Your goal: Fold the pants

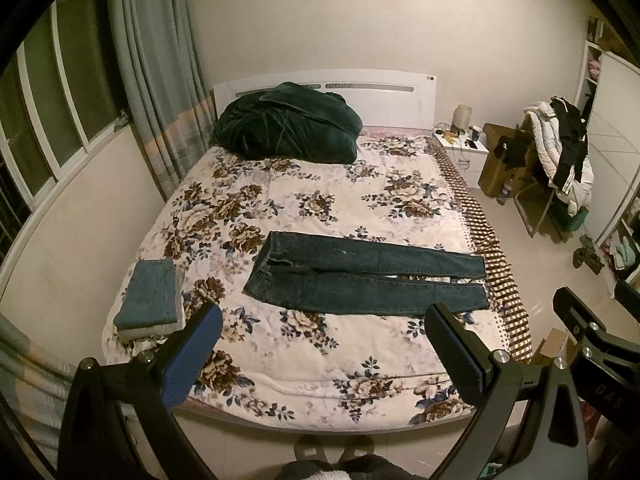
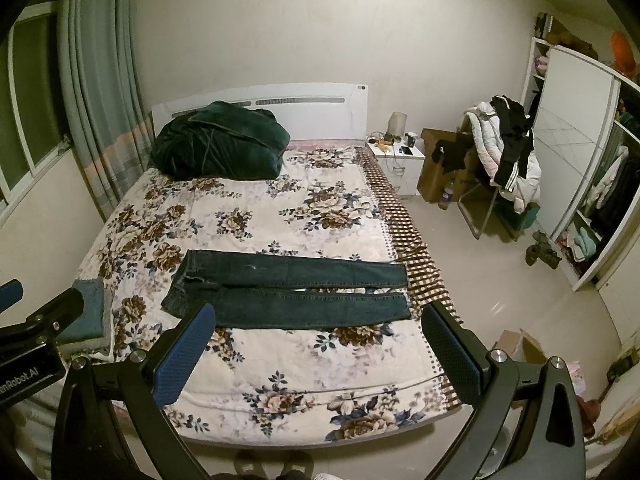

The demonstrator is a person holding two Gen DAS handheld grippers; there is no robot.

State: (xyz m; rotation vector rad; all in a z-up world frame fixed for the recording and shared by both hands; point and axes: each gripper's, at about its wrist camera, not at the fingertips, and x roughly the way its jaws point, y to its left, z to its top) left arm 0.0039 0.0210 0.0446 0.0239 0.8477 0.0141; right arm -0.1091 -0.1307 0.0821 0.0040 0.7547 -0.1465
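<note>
Nothing's folded yet: the jeans [image 1: 360, 276] lie flat across the bed [image 1: 320, 364]. Left tool [image 1: 320, 344] and right tool [image 2: 316, 340] both hang spread wide, gripping nothing. Next up is probably pinching the near leg's edge and flipping it onto the far leg.

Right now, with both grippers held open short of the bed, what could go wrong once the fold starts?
The jeans lie flat with their cuffs close to the bed's right edge; a careless pull could drag them off. A folded stack sits just left of the waistband and might get knocked by the left gripper. The right gripper could pinch the floral blanket along with the denim.
</note>
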